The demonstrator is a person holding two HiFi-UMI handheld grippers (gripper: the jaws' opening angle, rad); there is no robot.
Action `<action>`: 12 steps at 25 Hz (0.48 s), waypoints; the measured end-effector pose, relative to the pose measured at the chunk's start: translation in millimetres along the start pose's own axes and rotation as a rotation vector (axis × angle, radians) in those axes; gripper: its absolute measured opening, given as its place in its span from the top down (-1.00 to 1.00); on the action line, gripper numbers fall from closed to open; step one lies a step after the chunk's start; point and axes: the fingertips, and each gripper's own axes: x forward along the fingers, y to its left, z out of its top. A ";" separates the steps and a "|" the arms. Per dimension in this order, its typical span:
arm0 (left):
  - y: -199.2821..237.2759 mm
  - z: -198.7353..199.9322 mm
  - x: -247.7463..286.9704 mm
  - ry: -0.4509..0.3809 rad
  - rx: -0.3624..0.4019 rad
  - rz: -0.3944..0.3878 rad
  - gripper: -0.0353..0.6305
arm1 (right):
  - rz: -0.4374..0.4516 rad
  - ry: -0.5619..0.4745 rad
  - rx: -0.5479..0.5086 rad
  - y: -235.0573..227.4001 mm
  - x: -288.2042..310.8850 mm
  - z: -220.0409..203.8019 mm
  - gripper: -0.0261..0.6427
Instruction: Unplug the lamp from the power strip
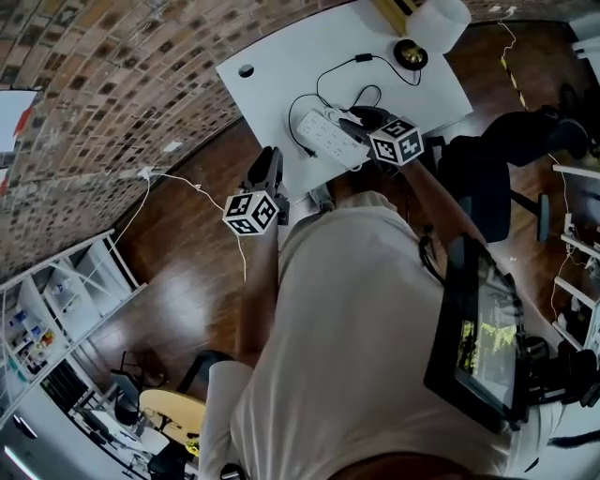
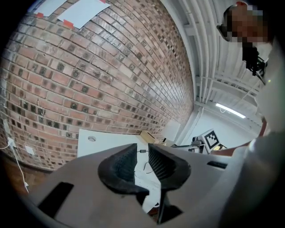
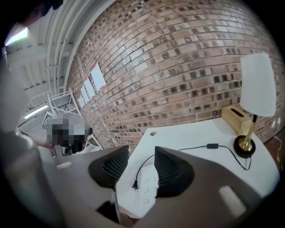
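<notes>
Upper left: brick wall (image 1: 112, 84), with pale paper sheets (image 2: 82, 11) taped high up. Top centre, a white table (image 1: 281, 56) set against the bricks, with a round hole (image 1: 246, 70) near its left corner and a wooden box (image 3: 234, 116) at the wall side. Below that, dark wooden floor (image 1: 178, 281), with a thin white cable (image 1: 192, 187) trailing across it from the wall. Lower left, a white wire shelf rack (image 1: 56, 309). Bottom edge, a round yellow tabletop (image 1: 173, 412). Right side, a black office chair (image 1: 487, 187) close by the table.
</notes>
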 end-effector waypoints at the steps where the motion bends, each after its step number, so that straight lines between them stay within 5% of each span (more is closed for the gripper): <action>1: -4.6 2.0 -1.6 -0.004 0.004 0.010 0.69 | 0.013 -0.008 -0.016 3.9 -1.3 4.8 0.41; 12: -93.2 -24.0 -27.0 -0.009 0.028 0.060 0.65 | 0.087 -0.094 -0.050 21.4 -91.8 -3.2 0.41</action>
